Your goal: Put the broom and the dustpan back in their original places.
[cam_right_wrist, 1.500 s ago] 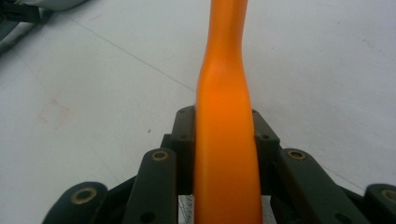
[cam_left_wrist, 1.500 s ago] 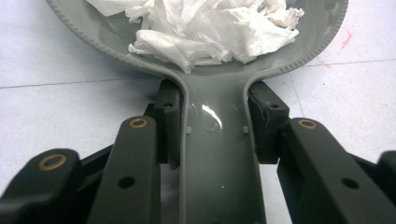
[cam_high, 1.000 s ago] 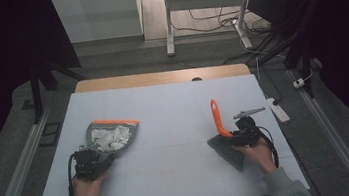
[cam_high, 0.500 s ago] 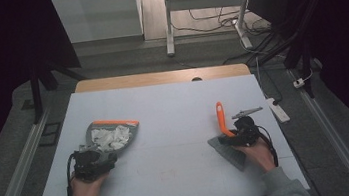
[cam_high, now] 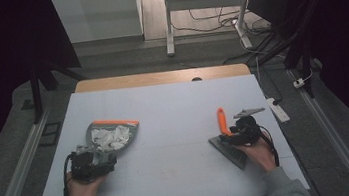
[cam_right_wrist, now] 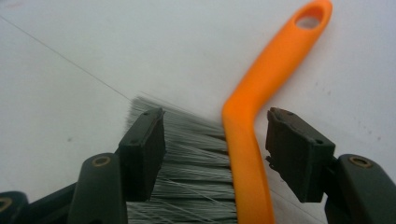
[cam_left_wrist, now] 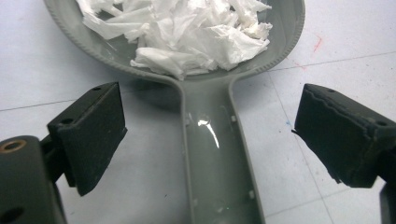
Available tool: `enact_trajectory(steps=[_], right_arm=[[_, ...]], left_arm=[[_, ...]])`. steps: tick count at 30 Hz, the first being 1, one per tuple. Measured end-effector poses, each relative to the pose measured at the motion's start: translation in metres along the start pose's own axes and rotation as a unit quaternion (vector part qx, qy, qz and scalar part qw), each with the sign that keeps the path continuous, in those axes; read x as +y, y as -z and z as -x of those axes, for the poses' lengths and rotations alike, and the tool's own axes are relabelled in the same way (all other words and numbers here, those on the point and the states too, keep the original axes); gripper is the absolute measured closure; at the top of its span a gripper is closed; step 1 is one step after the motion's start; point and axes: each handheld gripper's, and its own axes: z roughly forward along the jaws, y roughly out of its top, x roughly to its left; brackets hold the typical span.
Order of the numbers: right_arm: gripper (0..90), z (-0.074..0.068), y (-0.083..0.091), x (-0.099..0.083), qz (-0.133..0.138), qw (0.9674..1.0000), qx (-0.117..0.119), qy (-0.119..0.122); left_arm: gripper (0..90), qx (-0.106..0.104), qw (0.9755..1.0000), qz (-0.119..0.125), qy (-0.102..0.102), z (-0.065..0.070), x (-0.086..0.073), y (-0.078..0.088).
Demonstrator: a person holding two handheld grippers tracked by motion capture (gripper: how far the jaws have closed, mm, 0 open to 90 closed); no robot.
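Note:
A grey dustpan (cam_high: pixel 112 136) with an orange lip lies on the left of the white table, with crumpled white paper (cam_left_wrist: pixel 187 32) in it. Its handle (cam_left_wrist: pixel 217 158) runs between the pads of my left gripper (cam_left_wrist: pixel 215 126), which has just been opening and stands open, pads clear of the handle. On the right lies a brush with an orange handle (cam_right_wrist: pixel 266 84) and grey bristles (cam_right_wrist: pixel 187 168). My right gripper (cam_right_wrist: pixel 222 144) has also just been opening; its pads straddle the brush handle with a gap on each side. From above, the left gripper (cam_high: pixel 90 163) and right gripper (cam_high: pixel 240 134) sit near the front edge.
The white tabletop (cam_high: pixel 174 108) ends at a wooden strip (cam_high: pixel 160 77) on the far side. A white power strip (cam_high: pixel 277 109) lies on the floor just past the right edge. Metal rails run along both sides of the table.
Both pairs of jaws have opened, letting go of the dustpan handle and the brush. The brush's orange handle has settled slightly to the right on the table. The hands have hardly moved.

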Motion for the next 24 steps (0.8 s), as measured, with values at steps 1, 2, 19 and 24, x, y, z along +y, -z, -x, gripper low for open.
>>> enact_trajectory(steps=[1, 2, 19, 24], right_arm=[[39.2, -0.001, 0.002, 0.000, 0.007, 1.0000, 0.002, 0.006], [39.4, -0.002, 0.004, -0.001, 0.012, 0.9999, 0.005, 0.010], [44.1, -0.011, 0.034, -0.025, 0.033, 0.9972, 0.028, 0.061], [44.7, -0.013, 0.038, -0.031, 0.031, 0.9968, 0.027, 0.068]], left_arm=[[10.3, -0.005, 1.0000, 0.004, -0.002, -0.001, -0.001, 0.002], [11.0, -0.010, 0.9999, 0.005, -0.008, -0.001, -0.001, 0.004], [19.9, -0.076, 0.9930, 0.010, -0.090, -0.003, 0.000, 0.022], [21.0, -0.103, 0.9889, 0.010, -0.107, -0.002, -0.001, 0.022]])
